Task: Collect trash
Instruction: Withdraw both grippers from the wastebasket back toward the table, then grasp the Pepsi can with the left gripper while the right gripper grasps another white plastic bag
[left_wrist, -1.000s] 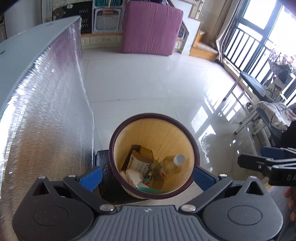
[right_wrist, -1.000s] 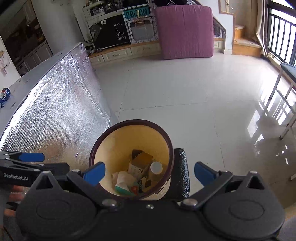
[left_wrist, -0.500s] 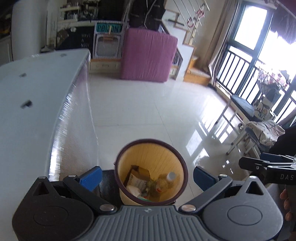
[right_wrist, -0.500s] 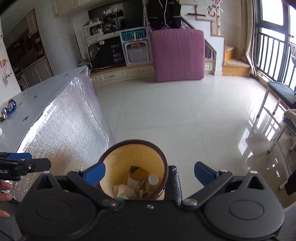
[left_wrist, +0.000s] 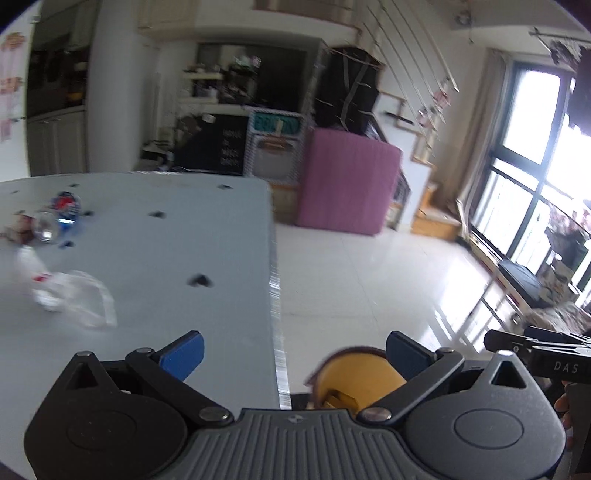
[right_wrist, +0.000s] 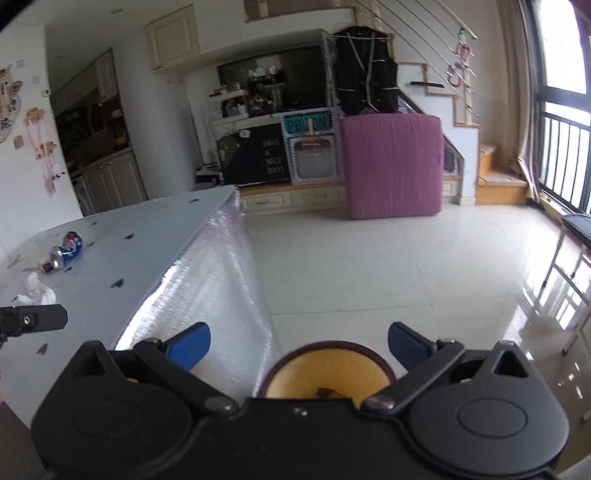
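Beside the table (left_wrist: 155, 258), on the floor at its near corner, stands the waste bin (right_wrist: 325, 373): dark rim, yellow inside, some scraps low in it, mostly hidden behind the gripper bodies.

Left gripper (left_wrist: 293, 352): blue pads spread wide, nothing between them, over the table's near edge. Right gripper (right_wrist: 299, 343): equally wide, empty, above the bin and just off the table's foil-clad side.

Trash on the table, all toward its far left side from the bin:
- clear crumpled plastic wrapper (left_wrist: 79, 301), nearest the left gripper, thin and limp, looks slippery
- white crumpled tissue (right_wrist: 37, 290), soft
- two drink cans (right_wrist: 68, 247) lying on their sides, blue and red, shiny ends

Risks, as judged:
- left view is smeared; a reach at this pace could overshoot the wrapper or nudge it away
- flimsy film may slide from the pads on the carry, dropping short of the bin
- cans on their sides may roll off the table if clipped
- the two grippers sit near each other and could clash.
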